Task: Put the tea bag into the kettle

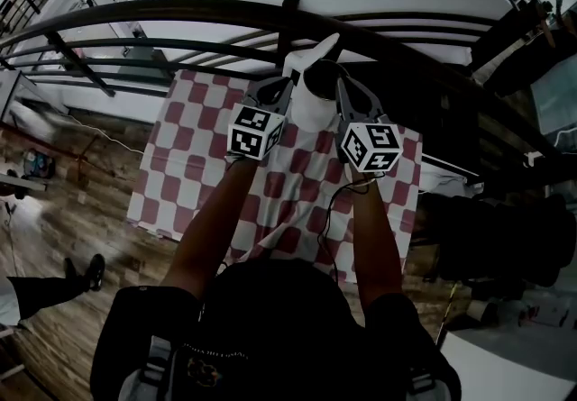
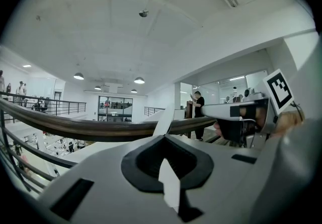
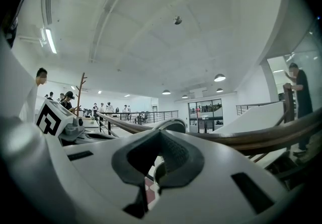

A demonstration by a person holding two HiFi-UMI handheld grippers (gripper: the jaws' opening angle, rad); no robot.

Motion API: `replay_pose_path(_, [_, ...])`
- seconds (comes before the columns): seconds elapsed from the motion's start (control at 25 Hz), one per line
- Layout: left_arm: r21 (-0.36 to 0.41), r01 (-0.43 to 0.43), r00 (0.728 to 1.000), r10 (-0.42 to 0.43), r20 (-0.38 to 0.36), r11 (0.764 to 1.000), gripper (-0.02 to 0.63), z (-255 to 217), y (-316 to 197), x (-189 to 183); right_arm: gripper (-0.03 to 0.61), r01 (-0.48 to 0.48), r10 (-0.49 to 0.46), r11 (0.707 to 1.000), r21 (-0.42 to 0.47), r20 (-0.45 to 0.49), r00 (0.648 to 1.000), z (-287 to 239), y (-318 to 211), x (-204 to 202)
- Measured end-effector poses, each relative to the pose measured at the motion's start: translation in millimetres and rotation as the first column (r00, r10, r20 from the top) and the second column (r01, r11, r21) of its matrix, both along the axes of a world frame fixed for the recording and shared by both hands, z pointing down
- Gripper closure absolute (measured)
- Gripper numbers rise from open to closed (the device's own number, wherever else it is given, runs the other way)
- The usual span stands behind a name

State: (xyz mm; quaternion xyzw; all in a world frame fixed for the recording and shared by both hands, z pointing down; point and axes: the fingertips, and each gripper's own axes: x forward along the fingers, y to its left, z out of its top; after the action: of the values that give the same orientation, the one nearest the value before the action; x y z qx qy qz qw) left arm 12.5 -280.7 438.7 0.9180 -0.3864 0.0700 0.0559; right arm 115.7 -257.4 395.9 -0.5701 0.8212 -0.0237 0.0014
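White flat paper tea bag (image 2: 169,188) sits pinched edge-on in my shut left gripper (image 2: 166,161), its long axis upright and its tip leaning toward the dark curved rail (image 1: 225,12). My right gripper (image 3: 156,160) is closed, with nothing visible in it. The white, dark-mouthed kettle (image 1: 311,111) stands between the two grippers, just right of the bag.

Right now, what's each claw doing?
Left gripper: closed on the tea bag.
Right gripper: closed, nothing visible between its jaws.

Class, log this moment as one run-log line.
left gripper: jaws shut on tea bag | right gripper: jaws shut | kettle: between grippers
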Motion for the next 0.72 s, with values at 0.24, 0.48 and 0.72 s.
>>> replay_pose_path(0.24, [0.021, 0.011, 1.000, -0.011, -0.007, 1.000, 0.609, -10, 5, -8, 0.566, 0.010, -0.010, 1.000, 0.025, -0.009, 1.000, -12, 3, -4])
replay_pose_path(0.48, [0.030, 0.014, 1.000, -0.014, -0.009, 0.999, 0.609, -15, 8, -10, 0.566, 0.020, -0.018, 0.998, 0.053, -0.027, 0.999, -28, 1, -8])
replay_pose_path(0.72, [0.043, 0.020, 1.000, -0.019, -0.014, 0.999, 0.609, -25, 7, -12, 0.566, 0.027, -0.024, 0.997, 0.077, -0.036, 0.999, -41, -3, -10])
